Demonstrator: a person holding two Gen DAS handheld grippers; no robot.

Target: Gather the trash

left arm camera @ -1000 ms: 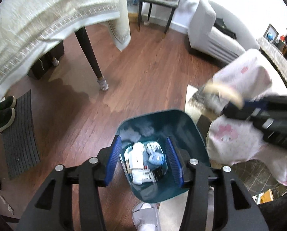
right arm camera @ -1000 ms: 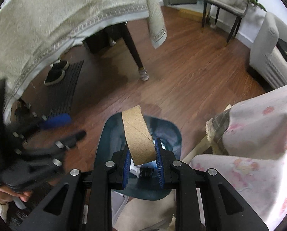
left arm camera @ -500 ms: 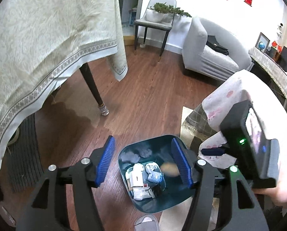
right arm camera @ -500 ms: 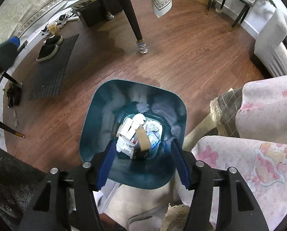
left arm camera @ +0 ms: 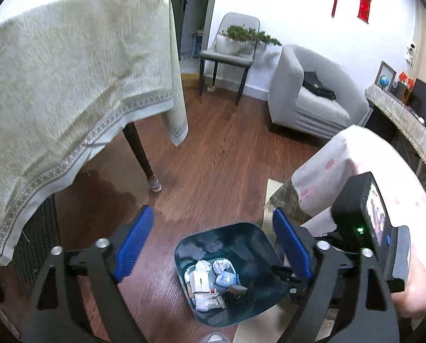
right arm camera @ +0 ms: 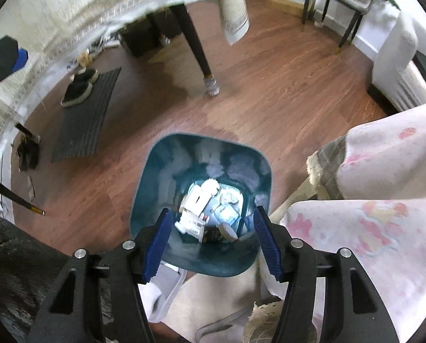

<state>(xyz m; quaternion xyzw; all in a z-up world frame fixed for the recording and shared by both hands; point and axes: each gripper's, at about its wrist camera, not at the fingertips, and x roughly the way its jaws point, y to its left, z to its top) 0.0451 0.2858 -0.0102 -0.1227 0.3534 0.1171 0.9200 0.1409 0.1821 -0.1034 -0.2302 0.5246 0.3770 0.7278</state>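
Directly below the opening right gripper (right arm camera: 211, 245), apparently empty, sits the bin (right arm camera: 153, 177).

- The trash (right arm camera: 210, 214) deep in the bin (right arm camera: 156, 177) is too jumbled to identify piece by piece.
- The slipper (left arm camera: 213, 337) is cut off by the picture's bottom edge.

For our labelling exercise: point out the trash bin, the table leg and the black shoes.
trash bin (right arm camera: 153, 171), right wrist view, left inner wall.
table leg (right arm camera: 194, 45), right wrist view, mid shaft.
black shoes (right arm camera: 77, 91), right wrist view, nearer shoe's upper.
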